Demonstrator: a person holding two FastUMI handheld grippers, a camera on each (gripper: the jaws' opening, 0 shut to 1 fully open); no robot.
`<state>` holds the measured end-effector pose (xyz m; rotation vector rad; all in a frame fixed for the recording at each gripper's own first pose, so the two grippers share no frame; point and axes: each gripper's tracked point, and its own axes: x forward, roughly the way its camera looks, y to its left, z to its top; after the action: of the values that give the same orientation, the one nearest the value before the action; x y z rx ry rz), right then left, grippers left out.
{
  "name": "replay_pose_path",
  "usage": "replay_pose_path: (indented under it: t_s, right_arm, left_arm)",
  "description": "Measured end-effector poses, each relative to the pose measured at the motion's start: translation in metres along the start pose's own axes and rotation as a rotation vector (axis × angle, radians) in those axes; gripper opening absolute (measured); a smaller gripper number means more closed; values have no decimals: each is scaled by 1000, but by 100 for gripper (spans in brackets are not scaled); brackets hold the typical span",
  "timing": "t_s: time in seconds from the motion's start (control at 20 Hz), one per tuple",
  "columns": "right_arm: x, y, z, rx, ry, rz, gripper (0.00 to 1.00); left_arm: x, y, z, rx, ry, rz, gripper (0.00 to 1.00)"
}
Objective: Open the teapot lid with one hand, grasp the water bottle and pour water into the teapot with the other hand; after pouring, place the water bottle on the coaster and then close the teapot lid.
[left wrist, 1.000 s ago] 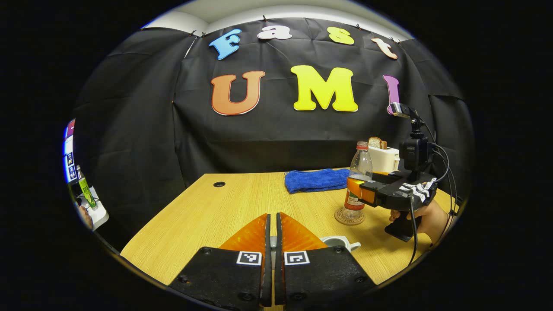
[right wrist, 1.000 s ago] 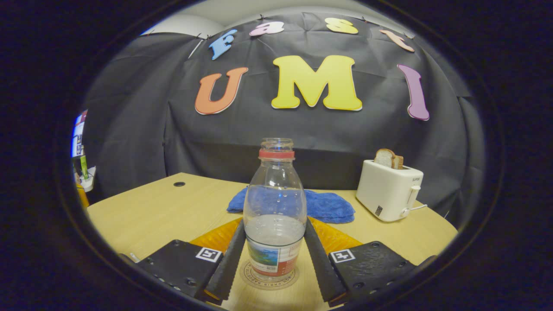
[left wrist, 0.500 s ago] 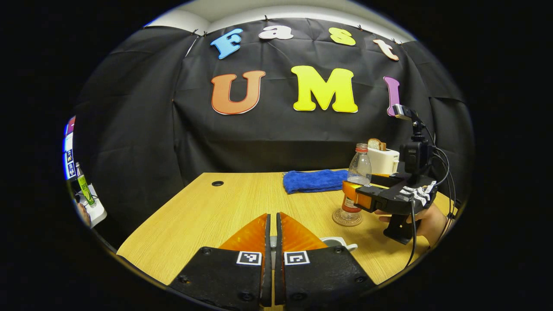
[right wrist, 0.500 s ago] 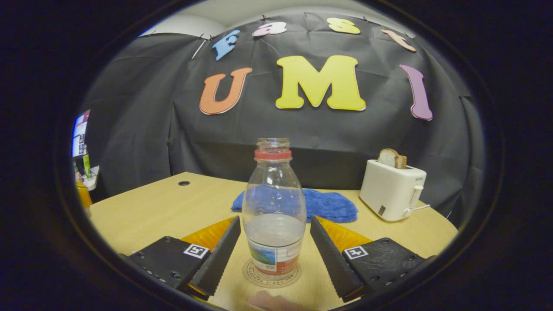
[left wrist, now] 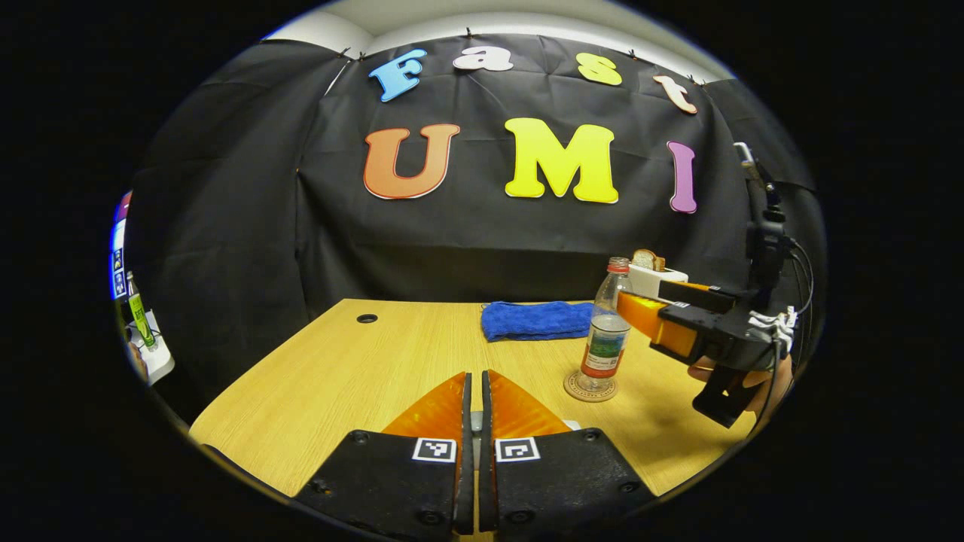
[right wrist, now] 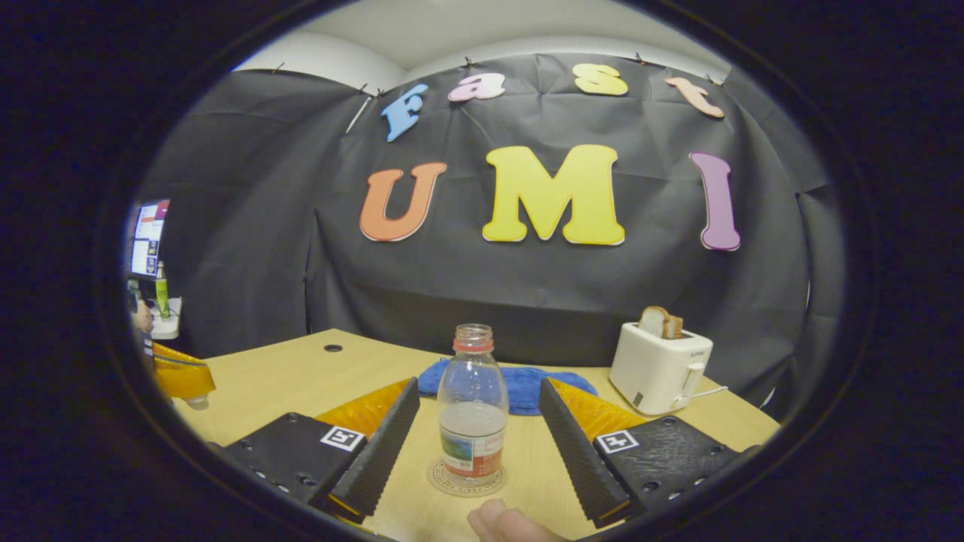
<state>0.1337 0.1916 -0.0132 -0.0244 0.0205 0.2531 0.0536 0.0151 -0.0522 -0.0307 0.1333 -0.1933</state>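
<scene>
The right gripper (right wrist: 478,429) stands wide open, its jaws apart on either side of the water bottle (right wrist: 473,410) and touching nothing; seen from the left gripper view, this right gripper (left wrist: 640,312) hangs just beside the bottle's shoulder. The bottle stands upright and uncapped on the round coaster (right wrist: 467,479), part full of water, so the pouring and set-down look done. The left gripper (left wrist: 473,399) has its fingers drawn nearly together with only a slit between them; I cannot tell whether it pinches the teapot lid, and the teapot itself is hidden low behind those fingers. I'd judge closing the lid is what is left. Behind the bottle lies a blue towel (right wrist: 520,380), and a white toaster (right wrist: 659,369) with bread stands well to the right on the wooden table (left wrist: 339,376), none of it in the way.
</scene>
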Motion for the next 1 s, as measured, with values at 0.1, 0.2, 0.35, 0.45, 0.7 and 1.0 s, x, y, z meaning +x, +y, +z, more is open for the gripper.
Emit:
replay_pose_path:
  t_s: [0.1,0.2,0.35,0.45,0.7,1.0]
  right_arm:
    - [-19,-14,4,-15,-2,-24,95]
    - [-36,-27,4,-36,-5,-46,94]
    - [-65,-57,5,-55,-45,-106,98]
    - [-78,-74,3,-61,-68,-147,96]
    - [-108,-94,-10,-68,-82,-180,95]
    - [-117,-102,-24,-54,-79,-171,98]
  left_arm:
    - [1,-7,-4,-20,1,-19,5]
    - [4,-17,-6,-30,7,-44,5]
    - [9,-25,-16,-28,16,-63,5]
    - [19,-36,-26,-57,43,-96,5]
    - [33,-62,-47,-82,71,-140,5]
    - [42,-65,-45,-86,13,-134,5]
